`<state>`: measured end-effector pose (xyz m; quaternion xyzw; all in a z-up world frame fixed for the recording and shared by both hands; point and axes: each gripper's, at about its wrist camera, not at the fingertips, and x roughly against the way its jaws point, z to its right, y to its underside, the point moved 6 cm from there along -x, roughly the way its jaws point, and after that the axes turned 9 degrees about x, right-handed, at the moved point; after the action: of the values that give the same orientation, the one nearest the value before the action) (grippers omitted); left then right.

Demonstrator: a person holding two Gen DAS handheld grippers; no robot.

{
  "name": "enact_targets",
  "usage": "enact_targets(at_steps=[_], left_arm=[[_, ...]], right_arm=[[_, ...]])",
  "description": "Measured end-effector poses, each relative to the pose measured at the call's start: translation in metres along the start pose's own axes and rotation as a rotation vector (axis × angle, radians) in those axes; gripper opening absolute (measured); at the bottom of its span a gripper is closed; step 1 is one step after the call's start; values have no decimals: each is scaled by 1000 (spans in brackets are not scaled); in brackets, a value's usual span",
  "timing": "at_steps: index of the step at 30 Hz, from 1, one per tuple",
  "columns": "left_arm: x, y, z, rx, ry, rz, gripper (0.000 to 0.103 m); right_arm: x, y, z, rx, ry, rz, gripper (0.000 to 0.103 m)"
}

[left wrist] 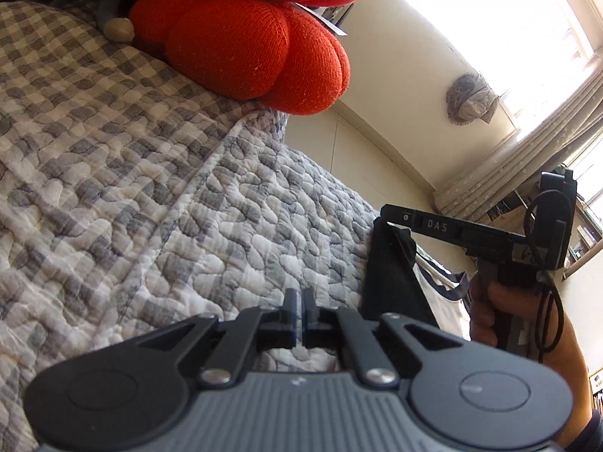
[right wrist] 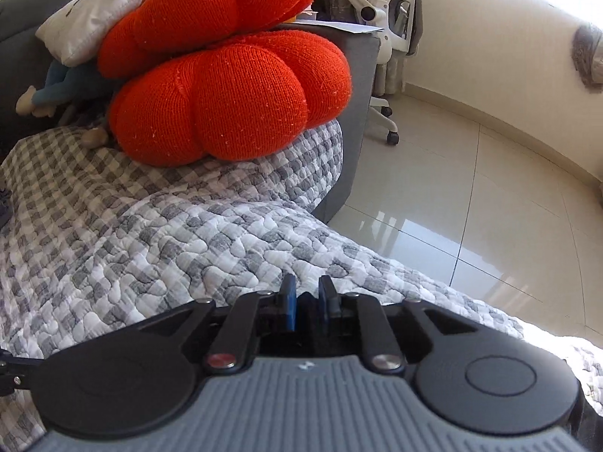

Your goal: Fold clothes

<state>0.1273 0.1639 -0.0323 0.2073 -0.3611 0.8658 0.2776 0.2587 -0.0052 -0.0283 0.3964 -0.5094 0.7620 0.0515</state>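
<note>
In the left wrist view my left gripper (left wrist: 300,301) has its fingers nearly together over the grey checked quilt (left wrist: 124,173); whether anything is pinched between them does not show. To its right, the right gripper (left wrist: 388,214) is shut on a dark garment (left wrist: 395,278), which hangs down from its tip with a white and dark-trimmed part behind. In the right wrist view my right gripper (right wrist: 307,290) has blue pads close together with dark cloth between them, above the quilt (right wrist: 150,241).
Two red knitted pumpkin cushions (right wrist: 233,101) lie stacked on the quilt at the back, with a white pillow (right wrist: 98,11) and a blue soft toy (right wrist: 56,86) behind. The quilt's edge drops to a glossy tiled floor (right wrist: 471,196) on the right. A white office chair (right wrist: 392,19) stands by the wall.
</note>
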Motion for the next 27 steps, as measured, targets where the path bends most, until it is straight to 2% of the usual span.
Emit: enact_targets(at_steps=[1,2,5,6,7,9,10,11,14,15,16,19,23,25,27], left_arm=[[2,0,6,-21,21,8,2],[4,1,11,-36,44,10,2],[1,10,26,-67,89,-10,8],[-1,13,30,-84,94,-19,16],[-4,17,35,-101,99,-28,30],[-10,24,44,-153,86,-27,51],[-14,27,48,-182,76,-24,56],[-17,30,51,-217,58,-19,58],[-31,40,58,-352,-30,-1,54],[-35,44,59,-391,-53,-9,39],[-39,47,59,-413,-60,-24,15],[-43,48,61,-467,-68,-33,12],[-38,28,47,-338,-3,-44,9],[-37,24,41,-292,10,-50,9],[-38,21,38,-252,15,-58,9]], right_arm=[[9,-1,4,-6,18,18,43],[17,-1,7,-10,25,30,51],[46,6,6,-10,3,32,52],[55,10,4,-9,2,22,52],[64,16,2,-8,5,10,52],[85,31,0,-12,9,-6,52],[96,41,-1,-22,9,-10,52],[107,51,-1,-33,7,-13,52],[136,81,-2,-74,-2,-20,52],[146,92,-2,-93,-4,-21,52],[154,103,-3,-114,-9,-22,52],[170,129,-3,-163,-11,-10,53],[180,153,9,-249,5,-12,53],[191,159,17,-268,38,3,53],[199,162,21,-286,31,28,53]])
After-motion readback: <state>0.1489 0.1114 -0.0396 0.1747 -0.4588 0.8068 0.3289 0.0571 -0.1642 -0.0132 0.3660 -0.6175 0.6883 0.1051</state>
